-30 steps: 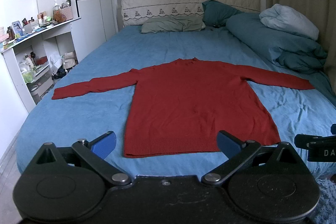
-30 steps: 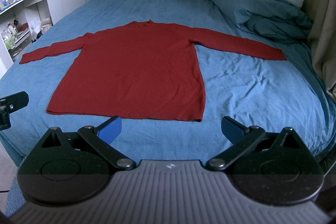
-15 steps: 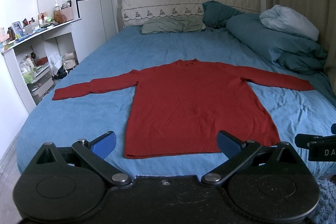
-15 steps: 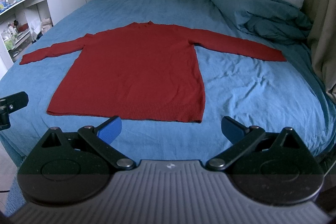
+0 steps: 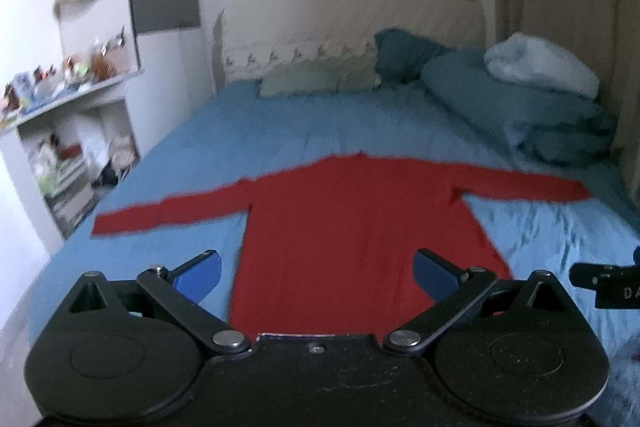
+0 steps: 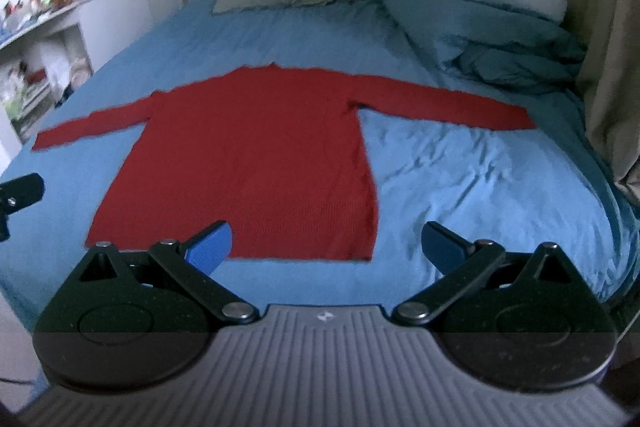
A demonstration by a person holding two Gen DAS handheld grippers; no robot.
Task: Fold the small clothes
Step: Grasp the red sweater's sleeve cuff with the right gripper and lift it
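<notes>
We see a red knitted long-sleeved sweater (image 5: pixel 360 223) that lies flat on the blue bed sheet (image 5: pixel 248 135), with both sleeves stretched out to the sides and the neck towards the headboard. Our left gripper (image 5: pixel 317 274) has its two blue-padded fingers (image 5: pixel 198 275) spread wide, and nothing is between them. In its view the lower part of the sweater fills the gap between the fingers, and the hem is hidden behind the black gripper body. Whether the pads touch the cloth we cannot tell.

Our right gripper (image 6: pixel 327 245) is also wide open and holds nothing. In its view the sweater (image 6: pixel 256 155) lies ahead and more to the left: the left pad (image 6: pixel 210 245) covers a part of the hem, and the right pad (image 6: pixel 444 247) is over bare sheet (image 6: pixel 460 171), apart from the sweater's right edge. A pile of dark teal and pale bedding (image 6: pixel 492 27) lies beyond the right sleeve.
</notes>
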